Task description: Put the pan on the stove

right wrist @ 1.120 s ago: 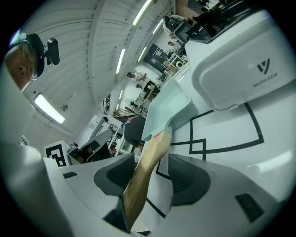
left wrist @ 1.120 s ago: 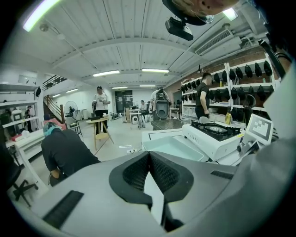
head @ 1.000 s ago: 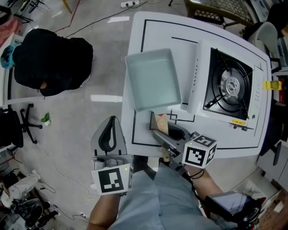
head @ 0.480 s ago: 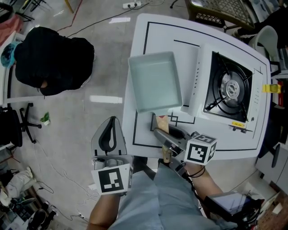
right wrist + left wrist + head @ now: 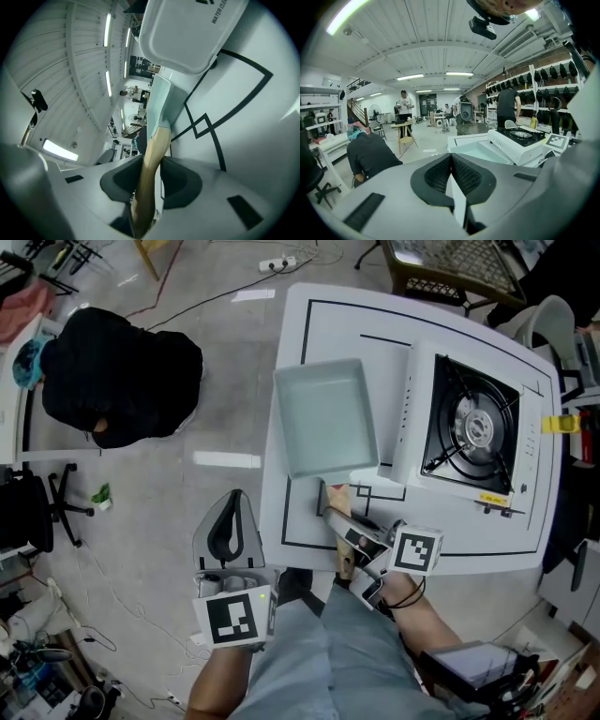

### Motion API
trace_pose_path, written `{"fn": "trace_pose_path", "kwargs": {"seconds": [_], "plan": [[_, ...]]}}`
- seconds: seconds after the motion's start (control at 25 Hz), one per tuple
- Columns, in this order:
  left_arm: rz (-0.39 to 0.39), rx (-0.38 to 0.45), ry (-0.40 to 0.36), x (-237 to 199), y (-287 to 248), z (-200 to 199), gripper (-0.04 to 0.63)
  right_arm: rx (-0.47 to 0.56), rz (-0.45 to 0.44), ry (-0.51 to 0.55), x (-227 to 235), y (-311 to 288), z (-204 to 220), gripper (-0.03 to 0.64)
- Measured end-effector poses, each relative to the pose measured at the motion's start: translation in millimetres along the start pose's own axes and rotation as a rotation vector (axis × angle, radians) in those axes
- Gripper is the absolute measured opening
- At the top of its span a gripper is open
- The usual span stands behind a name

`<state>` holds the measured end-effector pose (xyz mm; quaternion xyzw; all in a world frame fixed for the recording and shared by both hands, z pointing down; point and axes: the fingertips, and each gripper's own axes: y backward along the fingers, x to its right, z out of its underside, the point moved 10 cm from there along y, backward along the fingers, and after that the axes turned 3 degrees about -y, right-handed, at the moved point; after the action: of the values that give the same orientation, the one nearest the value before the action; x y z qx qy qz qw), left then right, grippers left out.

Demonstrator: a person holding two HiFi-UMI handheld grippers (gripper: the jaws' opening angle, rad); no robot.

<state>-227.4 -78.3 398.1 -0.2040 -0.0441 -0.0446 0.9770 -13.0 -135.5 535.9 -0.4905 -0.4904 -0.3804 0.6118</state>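
Note:
A pale blue-green square pan [image 5: 325,416] lies on the white table [image 5: 309,324], left of the portable gas stove [image 5: 469,427]. Its wooden handle [image 5: 339,502] points toward me. My right gripper [image 5: 352,526] is at the table's near edge, its jaws closing on that handle. In the right gripper view the handle [image 5: 151,159] fills the gap between both pads of the right gripper [image 5: 152,176], with the pan [image 5: 161,101] beyond and the stove [image 5: 187,28] above. My left gripper [image 5: 228,526] hangs off the table to the left, shut and empty, its pads [image 5: 451,176] meeting.
Black marked lines cross the table. A person in black [image 5: 117,371] crouches on the floor to the left. An office chair [image 5: 37,502] stands at far left and a woven chair [image 5: 450,259] beyond the table. A yellow tag [image 5: 561,421] sits at the stove's right.
The right gripper's jaws have come together around the pan's wooden handle. The pan and the left gripper have kept their places.

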Motion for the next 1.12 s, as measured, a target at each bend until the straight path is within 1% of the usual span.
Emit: {"fn": "trace_pose_path", "kwargs": {"seconds": [0.28, 0.52, 0.64, 0.88, 1.12], "plan": [[-0.012, 0.025, -0.011, -2.0, 12.3, -9.9, 0.018, -0.005, -0.017, 0.007, -14.5, -3.0, -0.2, 0.137], [-0.029, 0.054, -0.012, -6.8, 23.7, -22.7, 0.018, 0.003, -0.073, 0.024, -51.0, -3.9, -4.8, 0.137], [-0.029, 0.085, -0.013, -7.1, 29.2, -32.4, 0.018, 0.014, -0.094, 0.040, -72.5, -0.4, -8.9, 0.137], [-0.012, 0.149, -0.013, -6.0, 38.3, -56.8, 0.018, 0.052, -0.110, 0.060, -109.4, 14.0, -15.8, 0.137], [0.037, 0.199, -0.015, 6.0, 34.2, -75.5, 0.018, 0.088, -0.110, 0.084, -128.0, 34.4, -23.3, 0.137]]}}
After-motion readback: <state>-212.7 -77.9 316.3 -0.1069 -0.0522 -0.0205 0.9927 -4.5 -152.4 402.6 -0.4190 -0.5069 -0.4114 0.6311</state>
